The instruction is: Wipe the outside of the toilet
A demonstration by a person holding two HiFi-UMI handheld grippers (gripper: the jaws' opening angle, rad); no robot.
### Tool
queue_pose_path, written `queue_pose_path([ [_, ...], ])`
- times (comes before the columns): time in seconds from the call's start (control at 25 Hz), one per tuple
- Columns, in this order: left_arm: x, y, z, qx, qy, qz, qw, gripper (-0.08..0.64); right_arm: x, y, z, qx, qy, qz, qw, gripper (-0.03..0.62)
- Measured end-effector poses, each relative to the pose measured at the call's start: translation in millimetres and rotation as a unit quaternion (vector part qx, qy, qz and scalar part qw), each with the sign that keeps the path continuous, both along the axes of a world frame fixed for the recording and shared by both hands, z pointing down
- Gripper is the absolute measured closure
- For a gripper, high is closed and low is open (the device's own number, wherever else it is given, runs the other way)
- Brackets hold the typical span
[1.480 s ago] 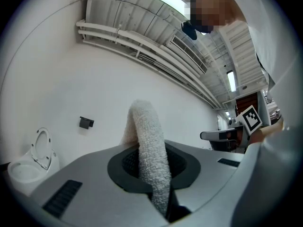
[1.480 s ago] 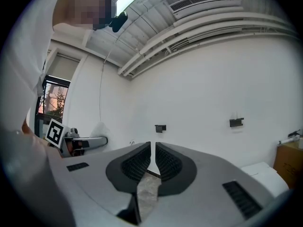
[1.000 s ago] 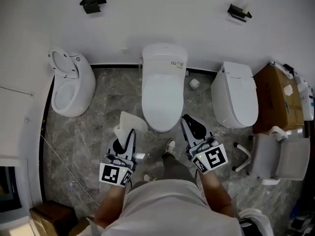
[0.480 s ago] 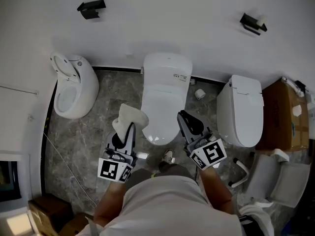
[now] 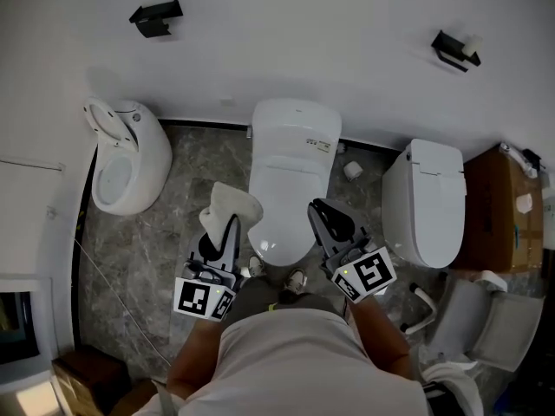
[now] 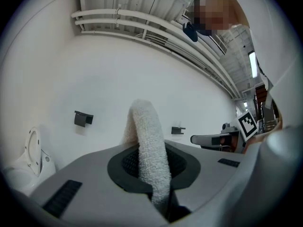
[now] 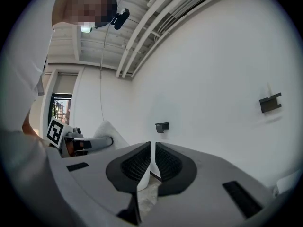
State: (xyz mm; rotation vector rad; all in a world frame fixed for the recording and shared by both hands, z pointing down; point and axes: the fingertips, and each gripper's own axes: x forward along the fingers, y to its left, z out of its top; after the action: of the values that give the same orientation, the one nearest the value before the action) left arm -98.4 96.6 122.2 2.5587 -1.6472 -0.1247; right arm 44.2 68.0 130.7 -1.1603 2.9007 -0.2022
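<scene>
The middle white toilet stands against the wall with its lid down, straight ahead of me in the head view. My left gripper is shut on a white terry cloth, which hangs just left of the bowl's front. In the left gripper view the cloth sticks up between the jaws. My right gripper hovers at the bowl's front right, its jaws shut with only a thin slit and nothing between them. The left gripper also shows in the right gripper view.
A rounded toilet with its lid up stands at the left, another closed toilet at the right. A paper roll lies on the marble floor between them. A cardboard box and a white chair crowd the right side.
The person has stepped closer to the middle toilet. Both grippers have come forward to the bowl's front, the cloth still held in the left one.
</scene>
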Motion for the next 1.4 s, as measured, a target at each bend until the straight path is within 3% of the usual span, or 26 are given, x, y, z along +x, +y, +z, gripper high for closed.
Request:
queue_pose_path([
  [0.28, -9, -56, 6, 0.008, 0.009, 0.034, 0.9994, 0.506, -22, -23, -1, -0.016, 0.023, 0.007, 1.000, 0.538],
  [0.52, -20, -97, 29, -0.004, 0.013, 0.048, 0.9987, 0.506, -37, -51, 28, -0.039, 0.036, 0.018, 0.998, 0.538],
  [1.2, -52, -241, 203, -0.026, -0.043, 0.074, 0.9960, 0.505, -70, -171, 192, -0.070, 0.034, 0.041, 0.996, 0.538],
  [1.4, -60, -270, 243, -0.028, -0.041, 0.086, 0.9951, 0.505, -87, -185, 228, -0.078, 0.041, 0.035, 0.996, 0.538],
])
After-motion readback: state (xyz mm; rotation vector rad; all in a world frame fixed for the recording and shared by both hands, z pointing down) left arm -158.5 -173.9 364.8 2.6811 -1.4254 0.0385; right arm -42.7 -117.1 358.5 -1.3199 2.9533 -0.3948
